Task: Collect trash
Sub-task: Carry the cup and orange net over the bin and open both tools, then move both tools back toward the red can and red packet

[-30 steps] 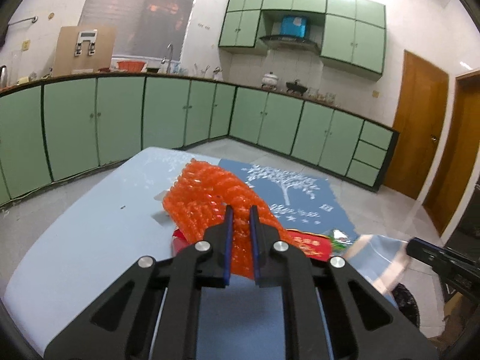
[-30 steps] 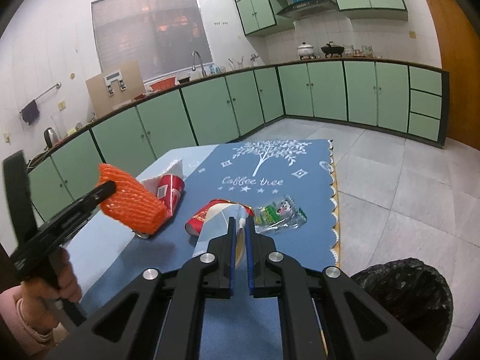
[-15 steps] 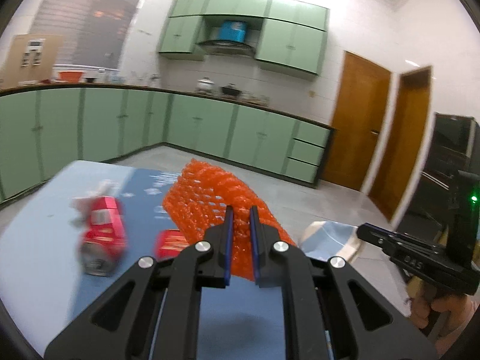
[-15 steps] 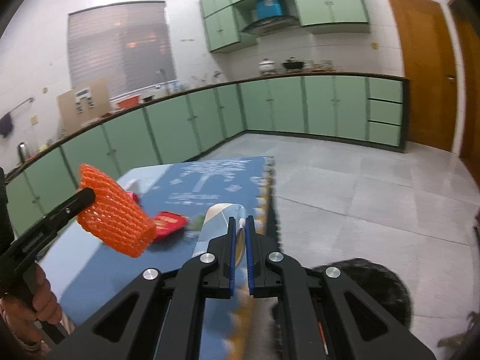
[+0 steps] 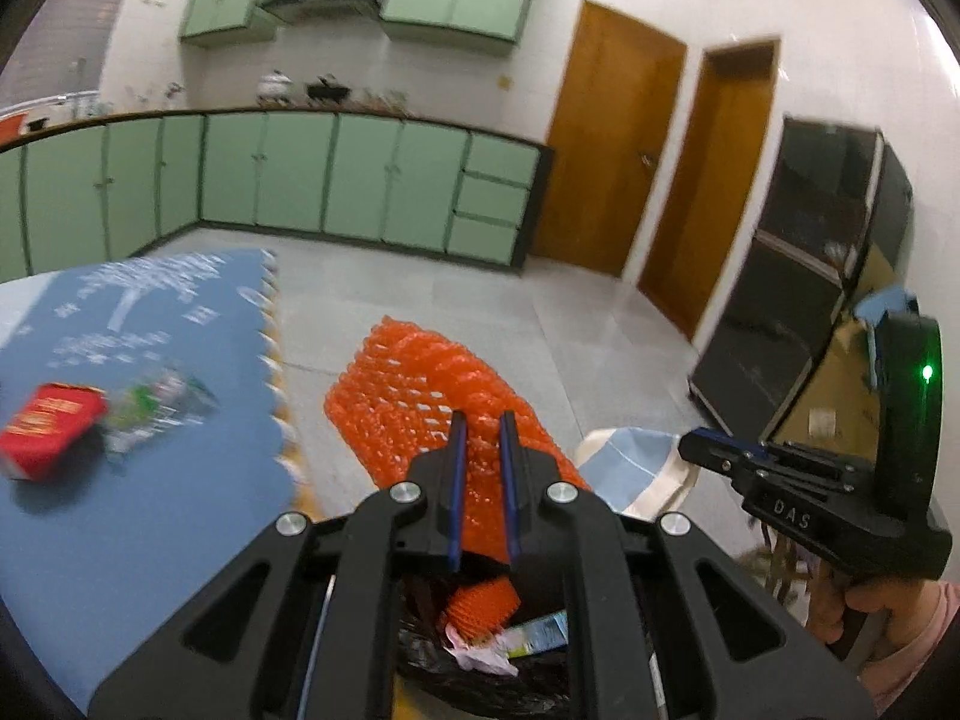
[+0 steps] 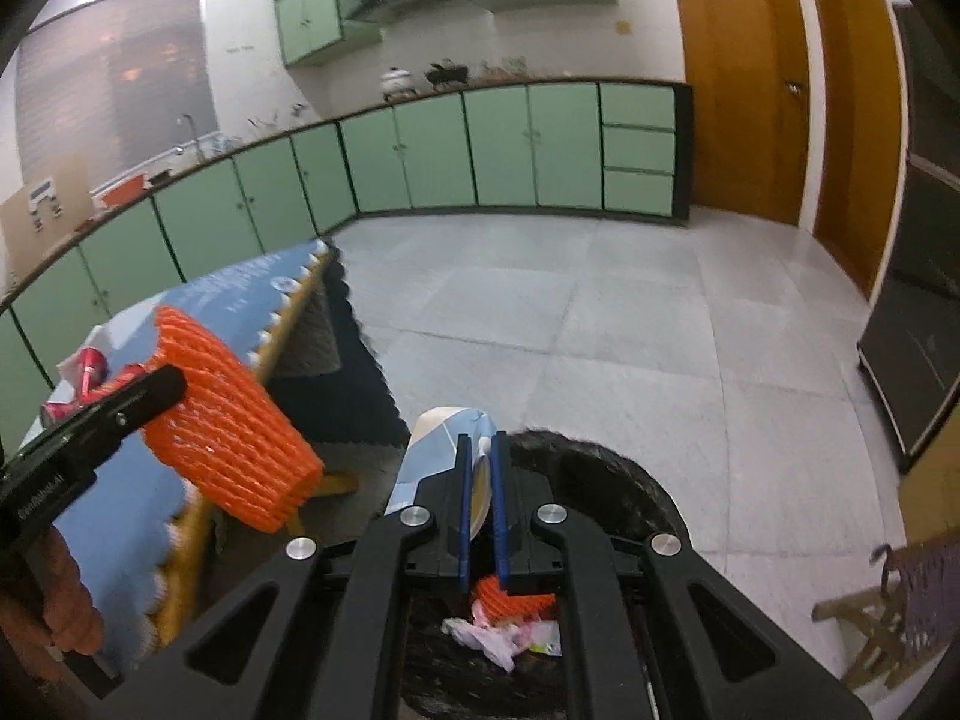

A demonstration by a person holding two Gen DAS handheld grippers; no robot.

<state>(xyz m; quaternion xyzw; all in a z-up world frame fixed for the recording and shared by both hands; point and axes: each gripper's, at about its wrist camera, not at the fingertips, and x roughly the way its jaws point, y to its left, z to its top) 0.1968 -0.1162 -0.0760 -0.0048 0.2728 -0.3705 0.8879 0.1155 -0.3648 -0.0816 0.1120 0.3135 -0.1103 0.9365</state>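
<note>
So the left gripper [image 5: 480, 429] has its fingers clamped on an orange foam fruit net [image 5: 432, 396], and the right gripper [image 6: 478, 450] has its fingers pinched on a crumpled blue-and-white paper cup [image 6: 447, 444]. Both are held over the black-bagged trash bin [image 6: 624, 480], which sits on the tiled floor [image 6: 600, 324] just off the counter's edge.

The left wrist view gives you the counter [image 5: 150, 510] with its blue tree-print mat: a flattened red can [image 5: 51, 429] and a clear crinkly wrapper [image 5: 159, 402] lie there side by side, back from the scalloped edge nearest the bin. It also catches the right gripper from the side, with the cup sticking out past its tips, plus the brown doors [image 5: 618, 150] and a dark cabinet [image 5: 798, 300] beyond the bin.

The right wrist view is better for the bin itself. You see its far rim curving round beyond the fingers, and inside there's another bit of orange net [image 6: 510, 597], pink-white crumpled paper [image 6: 486, 636] and a small wrapper. It also shows the net hanging past the counter's edge, on the counter side of the bin, not quite over the opening as far as I can tell. Another red can [image 6: 90, 366] sits further back on the counter, partly behind the left gripper.

Floor beyond the bin is open tile up to the green cabinets [image 6: 510, 144]. A wooden chair [image 6: 888, 606] sits off on the bin's other side.
</note>
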